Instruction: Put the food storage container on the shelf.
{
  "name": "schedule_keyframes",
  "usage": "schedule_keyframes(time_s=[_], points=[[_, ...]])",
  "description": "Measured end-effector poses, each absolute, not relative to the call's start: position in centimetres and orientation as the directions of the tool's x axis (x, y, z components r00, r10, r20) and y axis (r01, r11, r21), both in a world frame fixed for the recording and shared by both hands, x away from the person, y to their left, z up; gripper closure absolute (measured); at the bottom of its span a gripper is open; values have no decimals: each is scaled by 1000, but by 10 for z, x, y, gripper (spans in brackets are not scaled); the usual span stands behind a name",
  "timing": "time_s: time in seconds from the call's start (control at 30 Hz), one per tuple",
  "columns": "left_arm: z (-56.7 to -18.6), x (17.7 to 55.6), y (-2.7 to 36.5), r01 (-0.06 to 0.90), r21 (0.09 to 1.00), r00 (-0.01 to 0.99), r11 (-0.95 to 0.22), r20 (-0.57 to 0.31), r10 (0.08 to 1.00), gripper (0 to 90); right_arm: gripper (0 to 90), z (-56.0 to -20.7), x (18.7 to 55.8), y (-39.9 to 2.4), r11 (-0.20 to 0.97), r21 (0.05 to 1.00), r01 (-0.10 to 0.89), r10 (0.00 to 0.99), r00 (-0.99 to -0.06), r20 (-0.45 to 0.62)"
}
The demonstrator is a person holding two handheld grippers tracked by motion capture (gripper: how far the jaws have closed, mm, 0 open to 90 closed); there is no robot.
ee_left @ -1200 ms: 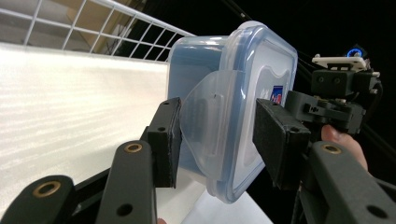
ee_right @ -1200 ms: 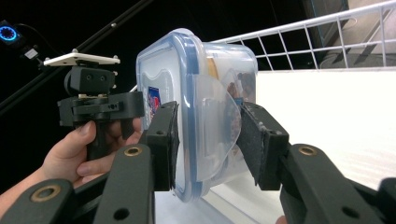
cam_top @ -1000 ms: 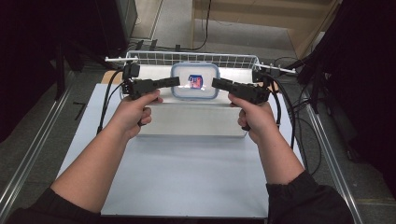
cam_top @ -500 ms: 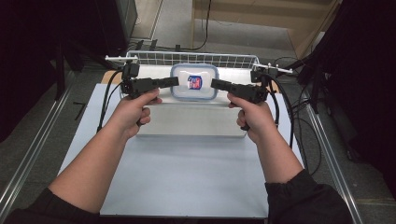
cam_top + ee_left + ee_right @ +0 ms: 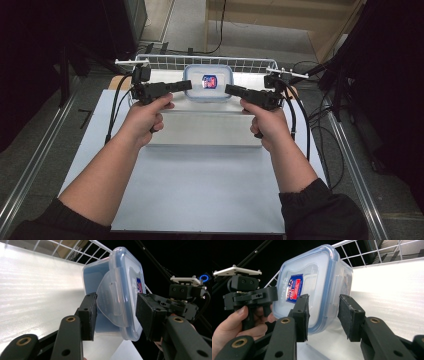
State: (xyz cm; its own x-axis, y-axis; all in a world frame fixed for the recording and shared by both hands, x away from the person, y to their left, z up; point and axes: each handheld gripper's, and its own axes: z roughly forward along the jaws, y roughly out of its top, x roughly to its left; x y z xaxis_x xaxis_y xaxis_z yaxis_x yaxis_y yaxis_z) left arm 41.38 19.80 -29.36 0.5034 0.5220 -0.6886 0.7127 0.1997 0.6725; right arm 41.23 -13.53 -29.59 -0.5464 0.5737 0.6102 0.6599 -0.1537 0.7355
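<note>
While flanked by parted left gripper (image 5: 115,315) and right gripper (image 5: 323,316) fingers: rigid, slick, light-looking lidded plastic container (image 5: 208,82); best gripped at side latches.

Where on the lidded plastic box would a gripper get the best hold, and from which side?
Probably the short ends of the box, one gripper from each side. The lid's rim and latch flap stick out there, giving the jaws an edge to close over. The left gripper and right gripper already straddle those edges, open.
</note>
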Motion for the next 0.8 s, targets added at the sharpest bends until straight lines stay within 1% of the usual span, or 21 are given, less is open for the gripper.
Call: schedule_keyframes(time_s=[0.27, 0.43, 0.57, 0.8], points=[[-290, 414, 195, 704, 685, 496, 189, -664, 559, 504, 613, -296, 413, -134, -152, 736, 660, 576, -546, 608], [-289, 412, 194, 706, 686, 501, 178, -661, 558, 494, 612, -294, 410, -134, -139, 739, 659, 578, -552, 601], [-289, 411, 194, 709, 682, 497, 179, -663, 560, 459, 608, -292, 407, -133, -137, 743, 654, 574, -559, 598], [-290, 412, 191, 711, 682, 490, 173, -657, 573, 439, 594, -293, 408, -134, -147, 737, 660, 579, -547, 605]])
